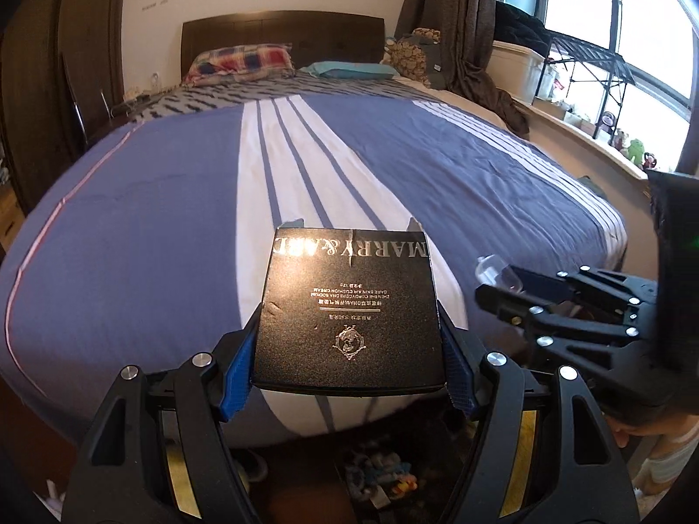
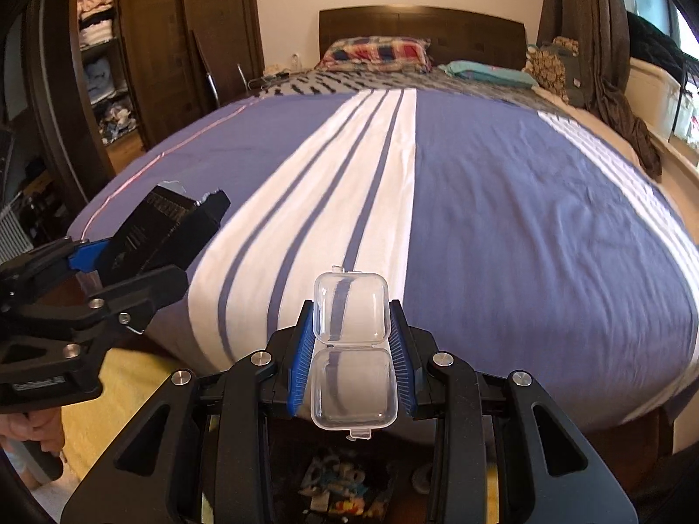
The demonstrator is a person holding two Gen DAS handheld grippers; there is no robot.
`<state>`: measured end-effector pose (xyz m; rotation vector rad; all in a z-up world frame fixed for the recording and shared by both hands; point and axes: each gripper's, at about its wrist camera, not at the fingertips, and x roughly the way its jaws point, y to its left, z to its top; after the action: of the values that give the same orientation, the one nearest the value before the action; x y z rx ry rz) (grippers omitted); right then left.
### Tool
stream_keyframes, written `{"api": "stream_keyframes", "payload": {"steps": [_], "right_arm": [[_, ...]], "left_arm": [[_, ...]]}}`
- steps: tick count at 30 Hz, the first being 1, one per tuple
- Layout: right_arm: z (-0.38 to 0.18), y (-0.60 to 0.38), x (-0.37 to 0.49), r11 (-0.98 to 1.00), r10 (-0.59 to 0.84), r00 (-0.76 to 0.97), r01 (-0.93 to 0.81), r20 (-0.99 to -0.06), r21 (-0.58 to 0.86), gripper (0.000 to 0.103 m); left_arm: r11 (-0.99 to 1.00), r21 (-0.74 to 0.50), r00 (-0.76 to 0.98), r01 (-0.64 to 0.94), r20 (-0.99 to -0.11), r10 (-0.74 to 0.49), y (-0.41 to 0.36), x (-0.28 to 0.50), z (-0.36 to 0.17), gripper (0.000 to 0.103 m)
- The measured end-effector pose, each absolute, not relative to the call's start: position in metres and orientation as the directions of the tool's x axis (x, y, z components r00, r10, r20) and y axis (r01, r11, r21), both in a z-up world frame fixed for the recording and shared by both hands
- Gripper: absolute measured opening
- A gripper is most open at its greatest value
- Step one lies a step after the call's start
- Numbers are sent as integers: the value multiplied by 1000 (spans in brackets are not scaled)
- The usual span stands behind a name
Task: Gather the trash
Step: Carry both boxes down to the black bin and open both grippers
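A flat black box [image 1: 349, 310] with silver lettering is clamped between the blue pads of my left gripper [image 1: 349, 340], held out over the foot of the bed. In the right wrist view the same black box [image 2: 161, 231] shows at the left, in the left gripper [image 2: 109, 270]. My right gripper [image 2: 352, 336] is shut on a small clear plastic case [image 2: 352, 349] whose hinged lid stands open. That right gripper [image 1: 515, 297] appears at the right of the left wrist view, the clear case [image 1: 498, 273] at its tip. Below both hangs a dark bin with colourful scraps [image 2: 340, 489].
A bed with a blue and white striped cover [image 1: 349, 166] fills the view ahead, pillows [image 1: 240, 59] at its head. A wardrobe with open shelves [image 2: 100, 56] stands left, a window ledge with clutter [image 1: 611, 131] right. A yellow mat [image 2: 131, 393] covers the floor.
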<state>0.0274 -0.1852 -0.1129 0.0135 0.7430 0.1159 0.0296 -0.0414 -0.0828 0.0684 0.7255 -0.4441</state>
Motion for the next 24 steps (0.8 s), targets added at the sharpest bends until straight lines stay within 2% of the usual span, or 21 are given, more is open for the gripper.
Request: {"api": "stream_keyframes", "payload": {"steps": [9,18,24], "right_arm": [[-154,-184,-12,995,97,691,-87,-716,51,34],[-215,-189,-24,993,116,585,-56,-803,102,34],[-255,-187,-18,993,118,500,-38,-858,115,34]], "left_arm": [[900,-105,594,424,-717,-364,-43,-7,-132,68],[903,-157,417,399,-846,-332,-37,-14,-221,68],[912,-160,334,377,-895,-295,-34,-8,-264,67]]}}
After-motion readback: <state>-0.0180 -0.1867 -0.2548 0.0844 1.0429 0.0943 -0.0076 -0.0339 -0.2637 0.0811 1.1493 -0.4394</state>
